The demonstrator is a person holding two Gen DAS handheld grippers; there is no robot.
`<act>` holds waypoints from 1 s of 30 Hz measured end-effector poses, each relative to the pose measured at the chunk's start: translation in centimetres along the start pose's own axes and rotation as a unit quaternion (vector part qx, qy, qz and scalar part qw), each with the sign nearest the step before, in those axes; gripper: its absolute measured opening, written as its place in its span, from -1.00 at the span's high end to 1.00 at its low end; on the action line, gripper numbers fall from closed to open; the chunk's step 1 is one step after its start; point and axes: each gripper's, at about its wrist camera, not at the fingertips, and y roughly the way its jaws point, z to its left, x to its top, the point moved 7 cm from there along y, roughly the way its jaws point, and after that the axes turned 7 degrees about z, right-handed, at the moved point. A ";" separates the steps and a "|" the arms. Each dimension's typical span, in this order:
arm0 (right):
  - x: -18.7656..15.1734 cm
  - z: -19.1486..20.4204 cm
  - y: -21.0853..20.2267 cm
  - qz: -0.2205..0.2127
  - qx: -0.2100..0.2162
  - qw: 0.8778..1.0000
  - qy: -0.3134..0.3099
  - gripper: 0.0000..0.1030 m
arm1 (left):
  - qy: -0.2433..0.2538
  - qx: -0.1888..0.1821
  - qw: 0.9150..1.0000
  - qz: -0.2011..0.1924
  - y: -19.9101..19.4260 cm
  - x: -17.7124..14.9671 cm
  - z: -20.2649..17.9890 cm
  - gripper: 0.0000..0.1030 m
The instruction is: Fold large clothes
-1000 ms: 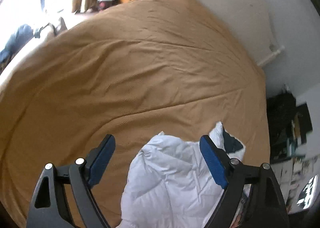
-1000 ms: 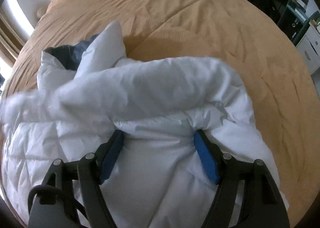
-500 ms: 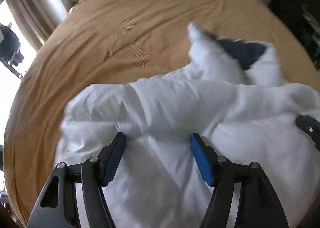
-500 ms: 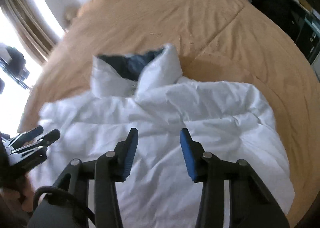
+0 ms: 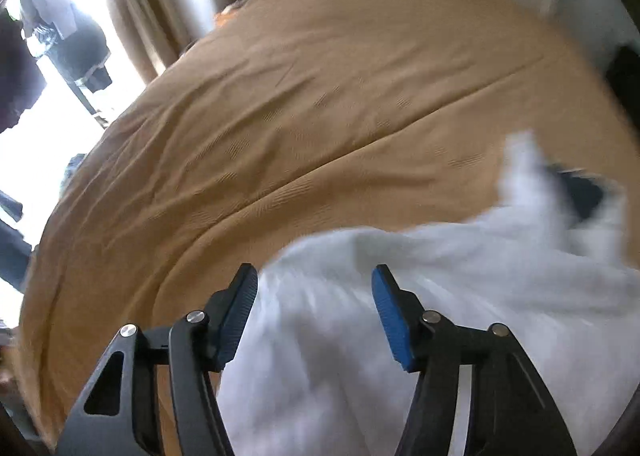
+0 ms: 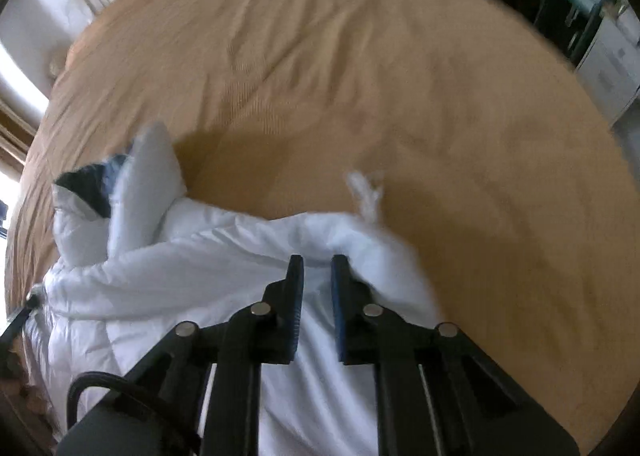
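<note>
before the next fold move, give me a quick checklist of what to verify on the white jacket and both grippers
1. Right gripper has fabric: ok, its jaws have just been closing and now pinch a ridge of the white jacket.
2. Left gripper has fabric: not ok, jaws stand apart over the jacket's edge, pads not pressing; they have just been closing a little.
3. Jacket lies on the tan bedspread: ok.
4. Bedspread beyond the jacket bare for folding: ok.
5. Dark-lined collar lies flat: not ok, it stands up.
6. Sleeves tucked in: cannot tell, blurred.
</note>
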 end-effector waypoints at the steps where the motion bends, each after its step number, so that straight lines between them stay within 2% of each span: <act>1: -1.0 0.3 -2.4 -0.026 0.009 0.999 -0.018 0.67 | 0.008 -0.025 0.999 -0.022 -2.5 -1.4 -0.4 -0.37; 2: -2.3 0.9 -4.6 -0.044 0.017 0.998 -0.032 0.57 | 0.028 -0.040 0.998 -0.038 -4.4 -3.1 -1.2 -0.45; 3: -4.1 1.5 -6.6 -0.061 0.026 0.997 -0.046 0.38 | 0.047 -0.050 0.996 -0.049 -5.5 -4.4 -1.9 -0.55; 5: -7.0 2.5 -8.3 -0.080 0.028 0.994 -0.069 0.06 | 0.081 -0.052 0.994 -0.061 -6.4 -7.7 -3.4 -0.56; 6: -8.6 3.0 -8.8 -0.087 0.023 0.993 -0.077 0.02 | 0.089 -0.044 0.994 -0.054 -5.7 -8.8 -3.8 -0.56; 7: -10.2 3.4 -8.6 -0.085 0.018 0.992 -0.088 0.03 | 0.097 -0.036 0.994 -0.033 -4.2 -10.3 -4.0 -0.56; 9: -12.9 2.7 -6.5 -0.066 -0.021 0.993 -0.100 0.06 | 0.088 -0.033 0.996 0.008 -0.6 -12.6 -3.2 -0.57; 12: -14.6 -0.4 -2.9 -0.038 -0.047 0.994 -0.088 0.08 | 0.043 -0.051 0.997 0.023 1.7 -14.2 -0.7 -0.62; 14: -15.0 -2.8 -1.9 -0.031 -0.051 0.996 -0.066 0.08 | 0.034 -0.011 0.999 0.017 1.7 -14.1 0.8 -0.62; 15: -15.0 -4.4 -1.6 -0.028 -0.067 0.996 -0.049 0.07 | 0.032 0.012 0.999 0.017 1.5 -13.8 1.6 -0.60; 16: -14.9 -5.5 -1.6 -0.028 -0.074 0.996 -0.032 0.07 | 0.023 0.024 0.999 0.019 0.9 -13.4 2.6 -0.42; 17: -14.8 -6.7 -1.9 -0.027 -0.063 0.998 -0.010 0.06 | 0.008 0.024 1.000 0.014 0.0 -13.0 3.1 -0.31; 19: -14.8 -7.7 -3.6 -0.038 -0.036 0.998 0.020 0.16 | -0.010 0.000 1.000 -0.014 -2.4 -12.6 2.9 -0.29; 21: -15.0 -5.9 -7.0 -0.085 -0.006 0.996 0.011 0.16 | -0.007 -0.036 0.998 -0.041 -4.6 -12.8 0.7 -0.31; 22: -15.3 -4.3 -8.4 -0.104 0.011 0.994 0.001 0.14 | 0.006 -0.063 0.997 -0.051 -5.4 -13.2 -1.3 -0.36; 24: -16.1 -0.7 -9.9 -0.131 0.036 0.990 -0.025 0.13 | 0.044 -0.091 0.992 -0.071 -6.2 -14.3 -5.6 -0.50; 26: -16.9 2.5 -9.9 -0.146 0.043 0.987 -0.052 0.12 | 0.078 -0.084 0.991 -0.072 -5.3 -15.2 -8.7 -0.55; 27: -17.2 3.8 -9.3 -0.152 0.036 0.986 -0.064 0.12 | 0.091 -0.062 0.992 -0.062 -3.9 -15.6 -9.8 -0.56; 28: -17.7 3.9 -9.0 -0.153 0.022 0.985 -0.073 0.12 | 0.092 -0.049 0.993 -0.054 -2.4 -15.8 -10.0 -0.64; 30: -18.2 2.8 -6.9 -0.146 -0.038 0.985 -0.083 0.14 | 0.071 -0.046 0.995 -0.050 -1.0 -16.0 -8.6 -0.81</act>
